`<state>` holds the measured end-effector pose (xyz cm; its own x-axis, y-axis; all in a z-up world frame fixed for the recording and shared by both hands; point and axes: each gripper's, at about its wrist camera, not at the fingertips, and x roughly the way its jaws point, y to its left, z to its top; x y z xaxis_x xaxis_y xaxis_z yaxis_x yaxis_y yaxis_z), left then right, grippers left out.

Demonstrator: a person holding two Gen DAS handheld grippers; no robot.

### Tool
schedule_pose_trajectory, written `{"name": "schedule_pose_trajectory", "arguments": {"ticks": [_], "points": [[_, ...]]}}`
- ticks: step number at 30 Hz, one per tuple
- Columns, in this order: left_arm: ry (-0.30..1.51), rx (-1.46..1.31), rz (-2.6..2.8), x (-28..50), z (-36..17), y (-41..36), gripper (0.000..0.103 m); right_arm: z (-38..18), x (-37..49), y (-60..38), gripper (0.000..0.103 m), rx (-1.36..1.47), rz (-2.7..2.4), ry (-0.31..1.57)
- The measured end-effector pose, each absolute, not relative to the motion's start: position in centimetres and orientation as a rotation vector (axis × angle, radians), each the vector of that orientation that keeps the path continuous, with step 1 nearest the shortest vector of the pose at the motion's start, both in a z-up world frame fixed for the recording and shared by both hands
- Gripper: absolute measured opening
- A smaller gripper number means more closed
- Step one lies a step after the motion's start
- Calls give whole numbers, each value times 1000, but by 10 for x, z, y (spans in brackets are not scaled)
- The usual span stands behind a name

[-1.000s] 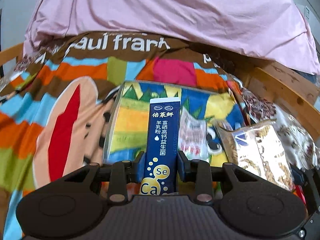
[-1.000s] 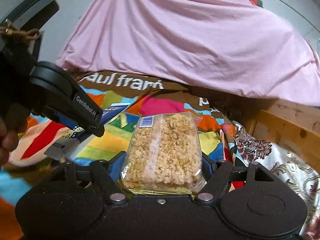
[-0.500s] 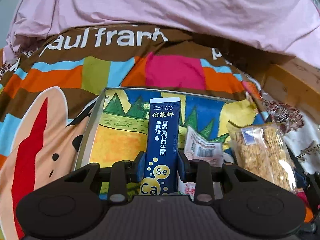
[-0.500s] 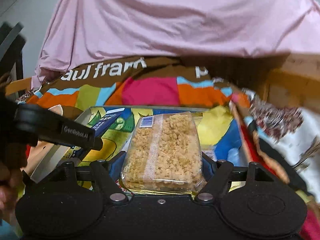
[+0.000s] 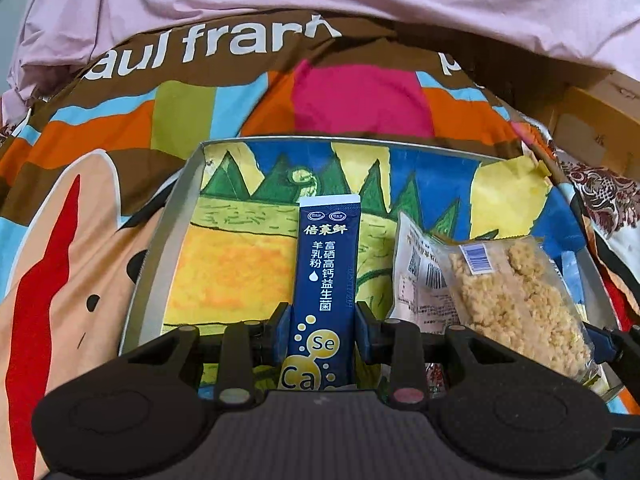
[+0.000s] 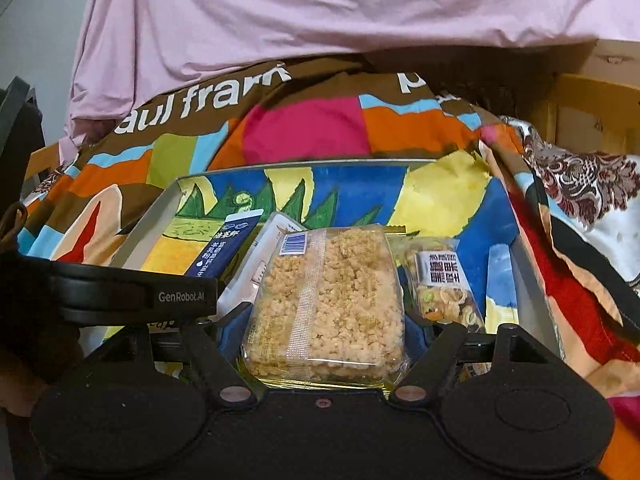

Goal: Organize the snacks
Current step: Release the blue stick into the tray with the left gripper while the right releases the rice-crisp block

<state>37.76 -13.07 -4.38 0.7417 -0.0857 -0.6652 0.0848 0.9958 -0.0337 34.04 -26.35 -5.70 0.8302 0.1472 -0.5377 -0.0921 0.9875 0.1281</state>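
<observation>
Left wrist: both grippers, clamped on blue sachet [image 5: 325,280] and rice-crisp pack [image 6: 326,300], have moved over the tray [image 5: 160,264].

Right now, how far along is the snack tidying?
Done: a white packet and a nut mix pack already lie in the painted tray. In hand: the left gripper holds a blue sachet, the right gripper a rice-crisp pack. Left: setting both down.

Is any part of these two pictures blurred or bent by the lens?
Left wrist view: the print on the blue sachet reads sharp, while the tray rim bows and the corners go black. Right wrist view: the rice crisp pack is sharp; the pink sheet looks softer.
</observation>
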Motion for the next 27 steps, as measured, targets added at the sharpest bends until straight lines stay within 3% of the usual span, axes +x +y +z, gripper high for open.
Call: {"name": "schedule_pose_trajectory", "arguments": {"ticks": [13, 27], "points": [[763, -4, -89, 379, -53, -129, 39, -62, 344, -262, 83, 93, 149, 610], [648, -128, -62, 347, -21, -95, 83, -17, 302, -282, 102, 123, 131, 424]]}}
